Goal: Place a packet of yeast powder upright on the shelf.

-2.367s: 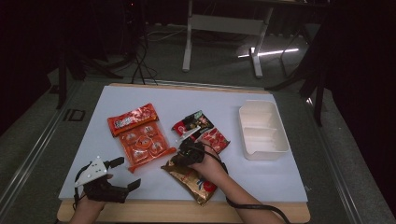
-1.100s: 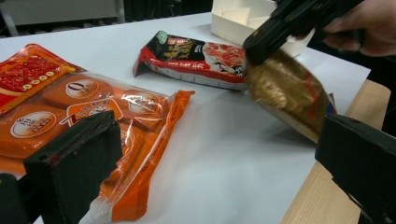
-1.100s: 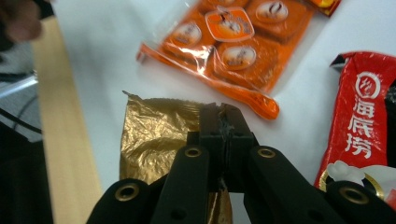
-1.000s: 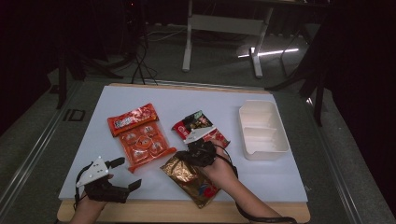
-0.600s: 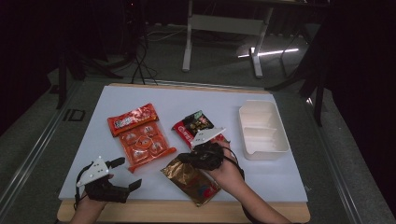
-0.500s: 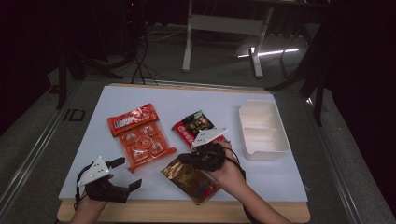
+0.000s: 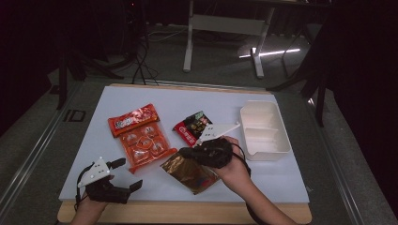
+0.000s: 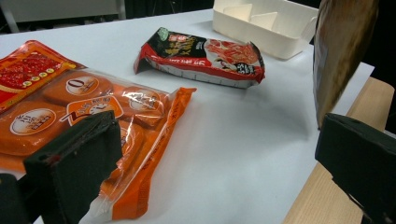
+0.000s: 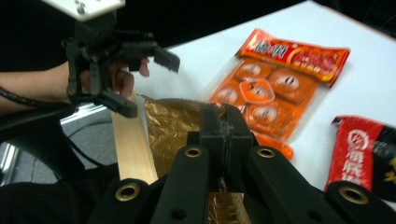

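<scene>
Pinched hard on the top edge of the gold foil pouch [image 9: 175, 126], my right gripper [image 9: 219, 135] has its jaws pressed almost together, with only the thin crimped film between the pads. My left gripper [image 7: 123, 174] rests near the table's [image 7: 141, 96] front left corner, jaws spread wide and empty. In the high view the pouch [image 7: 190, 171] sits at the front middle of the table, just in front of my right hand [image 7: 234, 164], between the orange snack pack [image 7: 145, 143] and the white divided tray [image 7: 265, 129]; from the left gripper view it hangs upright, clear of the surface. I judge it light and limp: the foil crinkles and sags from the grip point, so it will swing and fold rather than stay flat. The film looks slick, so the sealed seam is the safest place to hold, where the layers are stiff and flat. Squeezing the belly could crush what is inside. The red and black packet [image 7: 195, 126] lies beyond, untouched.
</scene>
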`<state>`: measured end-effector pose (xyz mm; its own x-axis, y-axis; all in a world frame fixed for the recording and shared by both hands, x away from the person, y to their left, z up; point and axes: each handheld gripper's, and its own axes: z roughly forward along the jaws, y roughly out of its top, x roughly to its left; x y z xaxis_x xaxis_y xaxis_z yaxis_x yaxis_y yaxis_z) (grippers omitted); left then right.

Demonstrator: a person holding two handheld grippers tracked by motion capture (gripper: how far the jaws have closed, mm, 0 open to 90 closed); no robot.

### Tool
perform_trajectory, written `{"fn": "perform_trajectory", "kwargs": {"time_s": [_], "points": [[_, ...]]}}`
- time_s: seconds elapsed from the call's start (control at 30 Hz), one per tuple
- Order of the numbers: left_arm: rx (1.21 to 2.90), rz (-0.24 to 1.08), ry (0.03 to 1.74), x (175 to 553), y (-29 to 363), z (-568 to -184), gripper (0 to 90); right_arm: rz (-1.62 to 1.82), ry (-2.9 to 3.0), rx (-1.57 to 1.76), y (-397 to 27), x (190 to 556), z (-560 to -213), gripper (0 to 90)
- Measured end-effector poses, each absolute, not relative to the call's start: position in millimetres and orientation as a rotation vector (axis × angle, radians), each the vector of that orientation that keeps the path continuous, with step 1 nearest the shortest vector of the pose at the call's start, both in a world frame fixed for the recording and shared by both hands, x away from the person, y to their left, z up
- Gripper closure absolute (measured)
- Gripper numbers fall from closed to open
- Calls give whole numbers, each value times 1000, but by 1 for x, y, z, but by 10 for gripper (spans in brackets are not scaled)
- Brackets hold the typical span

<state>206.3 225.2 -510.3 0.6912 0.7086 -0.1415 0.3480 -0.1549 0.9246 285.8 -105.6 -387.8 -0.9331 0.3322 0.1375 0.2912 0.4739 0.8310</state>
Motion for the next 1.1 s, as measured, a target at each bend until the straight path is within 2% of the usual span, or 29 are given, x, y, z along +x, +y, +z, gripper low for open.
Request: {"fn": "perform_trajectory", "kwargs": {"time_s": [0.57,1.1], "points": [[1753,386,838,206,226,-510,1,1567,2503,574,-115,305,-344,892],[1762,389,841,207,226,-511,1,1575,2338,705,-159,341,-319,892]]}}
